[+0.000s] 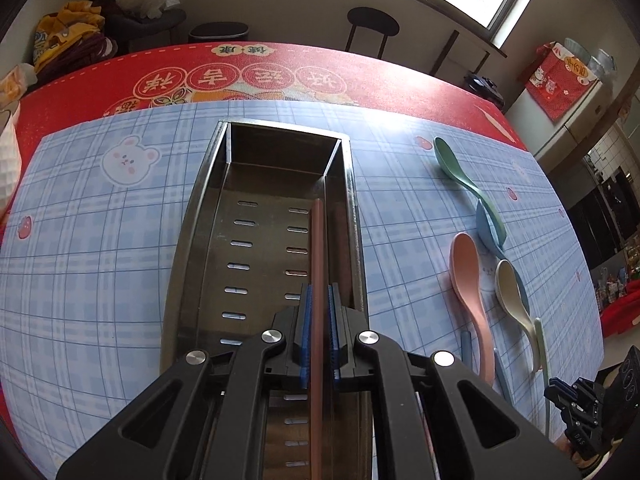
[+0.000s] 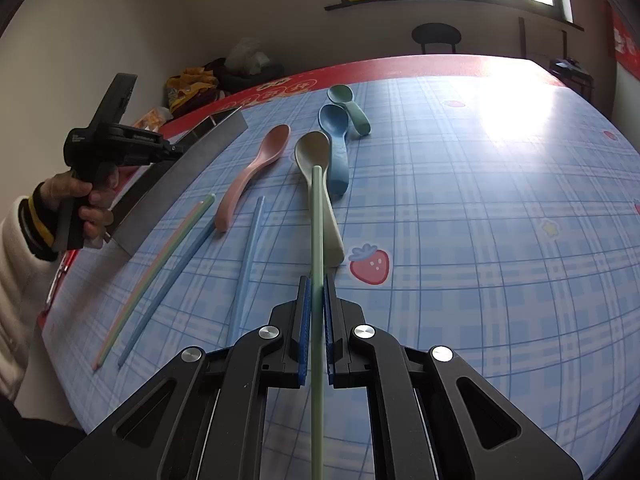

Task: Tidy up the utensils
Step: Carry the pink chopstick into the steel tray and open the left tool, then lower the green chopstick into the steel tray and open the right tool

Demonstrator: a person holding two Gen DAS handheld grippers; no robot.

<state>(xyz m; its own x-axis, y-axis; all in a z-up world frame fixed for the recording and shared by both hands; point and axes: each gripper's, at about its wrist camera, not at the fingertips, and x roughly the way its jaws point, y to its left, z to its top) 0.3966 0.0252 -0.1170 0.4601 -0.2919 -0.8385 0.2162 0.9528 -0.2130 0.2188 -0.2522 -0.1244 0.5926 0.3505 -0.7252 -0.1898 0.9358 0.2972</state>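
Two chopsticks held, one per gripper.
Steel tray (image 1: 200,216): pink chopstick (image 1: 318,248) inside, left gripper (image 1: 319,332) fingers clamped on it; right gripper (image 2: 316,320) fingers clamp green chopstick (image 2: 317,220).

Each tool is matte black, with angular link arms pierced by triangular cut-outs and pinned by round silver screws. The left tool (image 1: 319,332) and right tool (image 2: 317,328) both carry ribbed blue pads (image 2: 306,328) on the inner finger faces. The left hand (image 2: 86,200) shows bare, creased skin; its sleeve (image 2: 24,264) is white, with a black-and-yellow cuff (image 2: 40,224).
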